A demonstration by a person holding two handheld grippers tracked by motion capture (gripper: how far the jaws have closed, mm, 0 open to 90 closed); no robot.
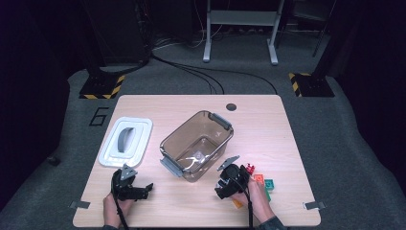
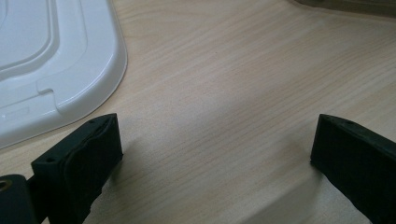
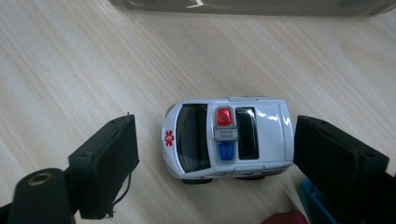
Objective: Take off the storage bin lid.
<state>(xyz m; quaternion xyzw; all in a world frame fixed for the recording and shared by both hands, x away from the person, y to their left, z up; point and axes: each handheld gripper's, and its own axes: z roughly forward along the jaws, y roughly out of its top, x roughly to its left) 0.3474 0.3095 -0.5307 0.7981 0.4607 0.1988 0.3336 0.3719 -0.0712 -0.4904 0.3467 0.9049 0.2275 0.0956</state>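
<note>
A white toy ambulance (image 3: 229, 138) sits on its wheels on the wooden table (image 1: 268, 124), between the two black jaws of the right gripper (image 3: 215, 161). Its long axis runs across the right gripper view, from jaw to jaw. The front end, marked with a red medical star on the hood, points toward the left jaw; the rear end lies against or just beside the right jaw. A gap separates the hood from the left jaw. A red and a blue light sit on the roof. The jaws are spread wider than the car is long and grip nothing.

In the high view, the right gripper (image 1: 229, 184) is at the near right of the table, just in front of a clear brown plastic bin (image 1: 197, 144). Small coloured blocks (image 1: 263, 183) lie just to its right.

The left gripper (image 2: 215, 154) has its jaws wide apart, with bare table between them and nothing held. In the high view it (image 1: 139, 190) rests low at the near left of the table. A white lid (image 1: 126, 142) lies flat just beyond it, well apart from the car. The bin stands between lid and blocks, set diagonally.
</note>
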